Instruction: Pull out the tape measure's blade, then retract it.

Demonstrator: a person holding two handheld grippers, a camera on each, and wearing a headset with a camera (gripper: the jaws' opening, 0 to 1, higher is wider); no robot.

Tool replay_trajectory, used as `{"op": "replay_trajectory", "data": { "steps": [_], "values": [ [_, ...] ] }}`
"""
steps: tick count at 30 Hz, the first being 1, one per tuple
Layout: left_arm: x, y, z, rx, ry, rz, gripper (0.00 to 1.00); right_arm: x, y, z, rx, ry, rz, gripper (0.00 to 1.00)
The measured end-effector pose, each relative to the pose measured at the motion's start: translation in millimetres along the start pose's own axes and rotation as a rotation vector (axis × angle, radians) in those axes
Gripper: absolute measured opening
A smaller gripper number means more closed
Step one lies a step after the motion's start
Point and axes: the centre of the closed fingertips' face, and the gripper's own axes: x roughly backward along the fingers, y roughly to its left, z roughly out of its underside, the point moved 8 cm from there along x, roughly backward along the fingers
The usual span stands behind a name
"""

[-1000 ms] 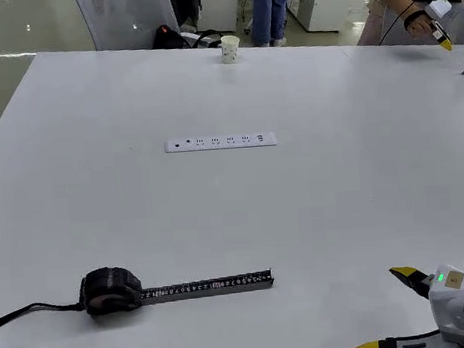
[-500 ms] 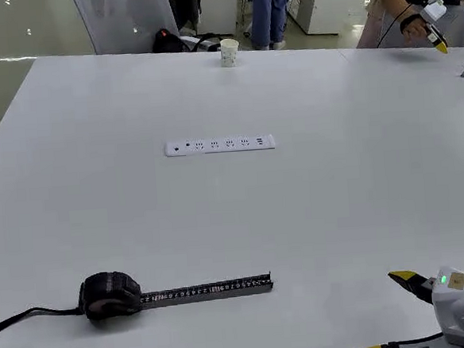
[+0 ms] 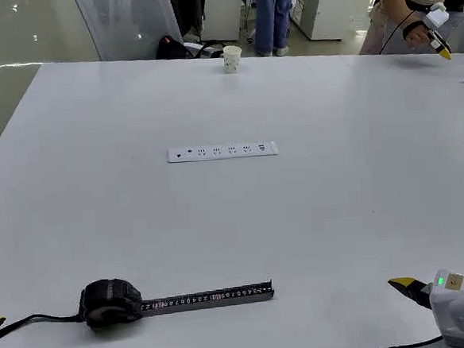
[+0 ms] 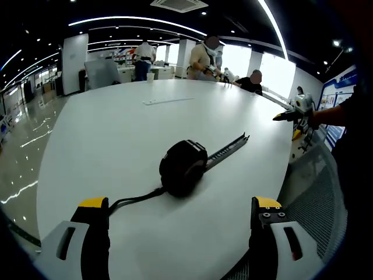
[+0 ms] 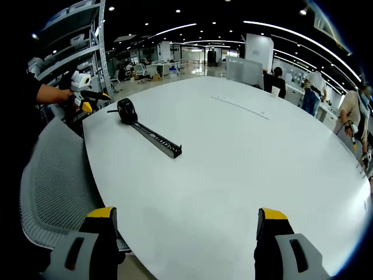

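Change: nothing is shifted on the bench [image 3: 337, 198]; the view alone is tilted.
Place: the tape measure [image 3: 111, 301] is set by the near edge, left of middle, its blade [image 3: 209, 297] laid out rightward.
Left: the left gripper [image 4: 179, 203] is spread wide, empty, aimed at the tape measure.
Right: the right gripper [image 5: 186, 213] is spread wide, empty, well apart from the blade.
Progress: pull-out is judged done; retraction is left.

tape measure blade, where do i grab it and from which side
Best grip the blade at its free end, coming from the right with the right hand-held gripper. It lies flat on the table, pointing rightward away from the case, so that end is open.
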Motion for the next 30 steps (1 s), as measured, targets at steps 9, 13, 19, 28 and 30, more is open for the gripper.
{"op": "replay_trajectory", "data": {
  "steps": [9, 13, 19, 28, 30],
  "values": [
    [-17.7, -20.9, -10.6, 0.063, -0.005, 0.002, 0.99, -7.8, -11.7, -14.7, 0.084, 0.066, -0.069, 0.99],
    [-27.7, -29.4, -15.4, 0.059, -0.014, -0.008, 0.99, -13.1, -19.2, -26.3, 0.101, 0.077, -0.102, 0.99],
    [-44.9, -38.3, -20.2, 0.035, 0.015, -0.034, 0.99, -23.7, -23.3, -40.8, 0.202, 0.107, -0.172, 0.99],
    [-63.0, -49.1, -26.1, 0.066, -0.005, -0.086, 0.99, -44.8, -29.2, -61.0, 0.265, 0.157, -0.227, 0.99],
    [-65.8, -49.2, -27.2, 0.075, -0.011, -0.113, 0.99, -48.2, -28.6, -67.0, 0.286, 0.139, -0.239, 0.99]
  ]
}}
